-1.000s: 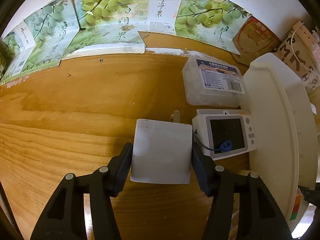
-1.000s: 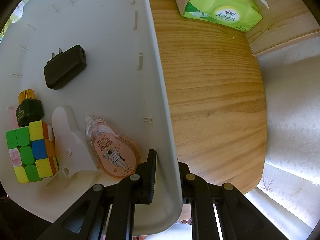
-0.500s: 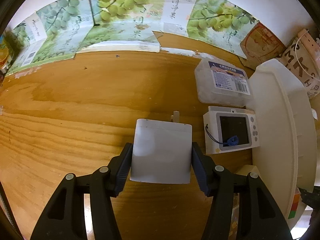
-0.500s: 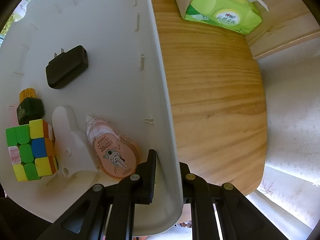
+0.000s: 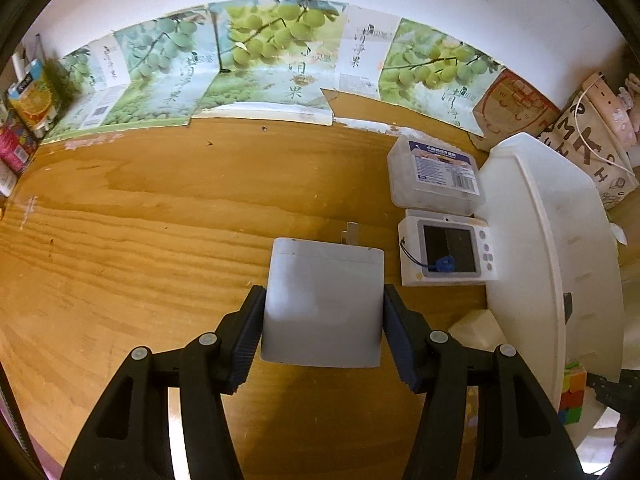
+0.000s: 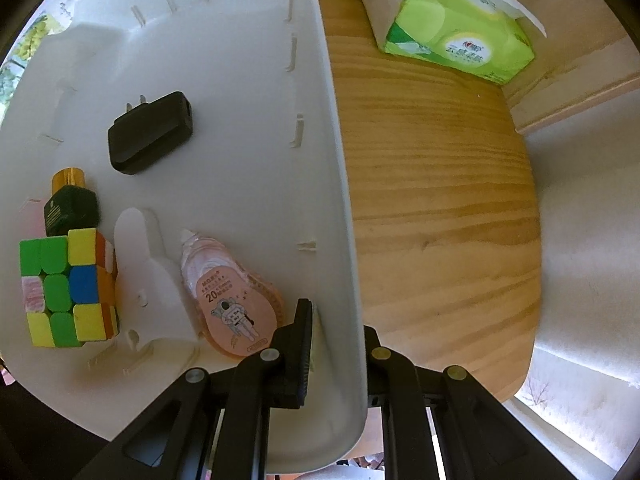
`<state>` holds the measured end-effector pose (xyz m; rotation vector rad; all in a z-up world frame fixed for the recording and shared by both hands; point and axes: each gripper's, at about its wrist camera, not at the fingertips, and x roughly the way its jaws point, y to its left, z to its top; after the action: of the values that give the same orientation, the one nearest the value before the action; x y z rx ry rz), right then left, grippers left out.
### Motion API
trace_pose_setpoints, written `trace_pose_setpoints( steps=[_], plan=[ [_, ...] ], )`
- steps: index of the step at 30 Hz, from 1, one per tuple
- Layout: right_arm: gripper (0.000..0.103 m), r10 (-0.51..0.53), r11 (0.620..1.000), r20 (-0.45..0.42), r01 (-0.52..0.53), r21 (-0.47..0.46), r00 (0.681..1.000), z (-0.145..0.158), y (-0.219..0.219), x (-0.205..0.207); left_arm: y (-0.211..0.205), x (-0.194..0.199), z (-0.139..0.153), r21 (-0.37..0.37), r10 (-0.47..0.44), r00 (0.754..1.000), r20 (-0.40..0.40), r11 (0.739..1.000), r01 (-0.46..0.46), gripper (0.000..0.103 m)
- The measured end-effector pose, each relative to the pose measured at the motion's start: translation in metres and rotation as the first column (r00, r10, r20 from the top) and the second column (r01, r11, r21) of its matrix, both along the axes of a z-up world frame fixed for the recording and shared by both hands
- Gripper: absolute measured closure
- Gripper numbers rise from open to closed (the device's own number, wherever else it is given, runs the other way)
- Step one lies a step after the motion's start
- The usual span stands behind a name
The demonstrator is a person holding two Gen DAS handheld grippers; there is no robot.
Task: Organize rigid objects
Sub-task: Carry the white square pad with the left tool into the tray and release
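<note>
- Between the left gripper (image 5: pixel 323 322) pads: a white charger block (image 5: pixel 322 304), pinched on both sides, held clear above the wooden table (image 5: pixel 140 240); one metal prong pokes out at its far edge.
- Just right of the charger, on the table: small white device w/ dark screen (image 5: pixel 446 250) (blue tag on a cord lies over the screen).
- Behind that, nearly touching: clear plastic box w/ blue label (image 5: pixel 434 178).
- Further right: white bin (image 5: pixel 560 248), side-on from the left wrist view; a pale block sits on the table by its near corner.
- Right gripper (image 6: pixel 338 344): jaws pressed onto the bin's wall, one finger inside, one outside.
- Inside the bin: pink correction tape (image 6: pixel 230 300) just beside the inner finger, then puzzle cube (image 6: pixel 66 286), dark green bottle w/ gold cap (image 6: pixel 70 204), black plug adapter (image 6: pixel 152 132) further in.
- Outside the bin, far end of table: green tissue pack (image 6: pixel 456 24).
- Back wall, left wrist view: grape-print cartons (image 5: pixel 260 60) standing in a row.
</note>
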<state>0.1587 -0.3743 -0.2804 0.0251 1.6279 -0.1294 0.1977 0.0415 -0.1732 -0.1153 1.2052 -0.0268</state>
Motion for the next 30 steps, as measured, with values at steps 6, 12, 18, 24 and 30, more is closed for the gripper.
trace_pose_setpoints(
  steps=[6,12,18,24,30],
  plan=[
    [0.089,0.033,0.999,0.014,-0.033,0.013,0.999,0.003,0.003,-0.006,-0.001,-0.019,0.011,0.024,0.023,1.0,0.008,0.999,-0.023,0.042],
    [0.089,0.068,0.997,0.026,-0.068,0.029,0.997,0.005,0.005,-0.004,-0.003,-0.04,0.024,0.042,0.046,0.999,0.025,0.998,-0.047,0.042],
    [0.089,0.108,0.993,0.035,-0.11,0.051,0.994,0.01,0.012,-0.009,-0.014,-0.056,0.041,0.065,0.053,0.997,0.049,0.996,-0.056,0.042],
    [0.089,0.156,0.985,0.044,-0.159,0.075,0.987,0.01,0.01,-0.009,-0.034,-0.069,0.061,0.048,0.05,0.996,0.079,0.997,-0.054,0.042],
    [0.089,0.194,0.975,0.058,-0.199,0.099,0.979,0.017,0.01,-0.008,-0.058,-0.082,0.08,0.042,0.041,0.993,0.11,0.998,-0.046,0.042]
  ],
)
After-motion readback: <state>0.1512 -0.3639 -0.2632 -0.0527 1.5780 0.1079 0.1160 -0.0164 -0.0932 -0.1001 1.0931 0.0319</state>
